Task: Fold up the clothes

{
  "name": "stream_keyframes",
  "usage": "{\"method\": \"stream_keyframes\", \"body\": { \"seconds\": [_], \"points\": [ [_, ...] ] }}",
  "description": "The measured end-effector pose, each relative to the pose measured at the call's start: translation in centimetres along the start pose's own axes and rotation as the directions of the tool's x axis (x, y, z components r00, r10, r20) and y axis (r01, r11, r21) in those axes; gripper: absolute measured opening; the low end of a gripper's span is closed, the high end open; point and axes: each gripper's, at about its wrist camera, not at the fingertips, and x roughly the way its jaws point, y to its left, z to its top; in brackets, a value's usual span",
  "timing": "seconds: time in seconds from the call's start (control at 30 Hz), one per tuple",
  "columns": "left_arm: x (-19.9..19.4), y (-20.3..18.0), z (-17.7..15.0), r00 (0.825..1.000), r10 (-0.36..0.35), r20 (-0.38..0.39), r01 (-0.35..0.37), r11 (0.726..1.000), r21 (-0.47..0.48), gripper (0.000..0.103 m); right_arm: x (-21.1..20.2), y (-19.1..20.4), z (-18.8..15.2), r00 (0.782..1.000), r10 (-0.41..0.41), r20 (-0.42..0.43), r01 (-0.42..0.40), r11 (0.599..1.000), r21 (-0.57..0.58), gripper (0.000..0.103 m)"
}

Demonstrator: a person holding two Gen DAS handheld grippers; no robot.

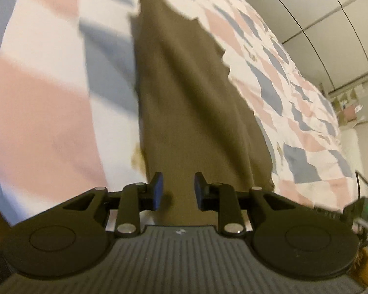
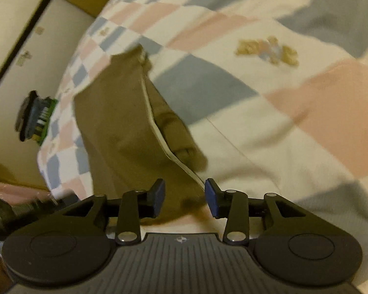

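An olive-brown garment [image 1: 189,93] lies stretched out on a checked pink, blue and white bedspread [image 1: 49,103]. My left gripper [image 1: 177,191] hovers open over its near end, with cloth showing between the fingers but not pinched. In the right wrist view the same garment [image 2: 125,122] shows a pale inner band along its waist edge. My right gripper [image 2: 185,197] is open above that edge, its blue pads apart. The other gripper's body [image 2: 34,117] shows at the far left.
The bedspread [image 2: 282,134] covers the bed on every side of the garment. Pale wardrobe doors [image 1: 319,24] stand beyond the bed's far edge. A shelf with small items [image 1: 350,107] sits at the right. An orange sleeve [image 1: 365,267] shows at the lower right.
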Motion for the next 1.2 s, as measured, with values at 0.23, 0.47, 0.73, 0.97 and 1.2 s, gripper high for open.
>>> {"method": "stream_keyframes", "body": {
  "seconds": [0.23, 0.47, 0.73, 0.97, 1.2],
  "points": [
    [1.8, -2.9, 7.8, 1.000, 0.021, -0.006, -0.018, 0.948, 0.317, 0.021, 0.3, -1.9, -2.3, 0.996, -0.005, 0.086, -0.011, 0.983, 0.186, 0.053],
    [4.2, -4.3, 13.3, 0.990, 0.008, -0.141, 0.066, 0.857, 0.512, 0.021, 0.1, -2.4, -6.0, 0.982, -0.031, 0.185, -0.044, 0.920, 0.390, 0.053],
    [7.4, -3.9, 19.7, 0.950, -0.011, -0.313, 0.226, 0.718, 0.658, 0.023, 1.1, 1.5, -10.1, 0.902, -0.239, 0.361, -0.037, 0.788, 0.615, 0.054],
    [10.4, -3.5, 25.8, 0.910, -0.028, -0.413, 0.351, 0.582, 0.734, 0.023, 3.2, 9.1, -13.4, 0.760, -0.446, 0.472, -0.064, 0.672, 0.738, 0.059],
    [16.4, -6.8, 29.8, 0.864, -0.046, -0.502, 0.451, 0.517, 0.727, 0.027, 5.9, 11.1, -13.2, 0.667, -0.539, 0.514, -0.088, 0.628, 0.773, 0.059]
  ]
}}
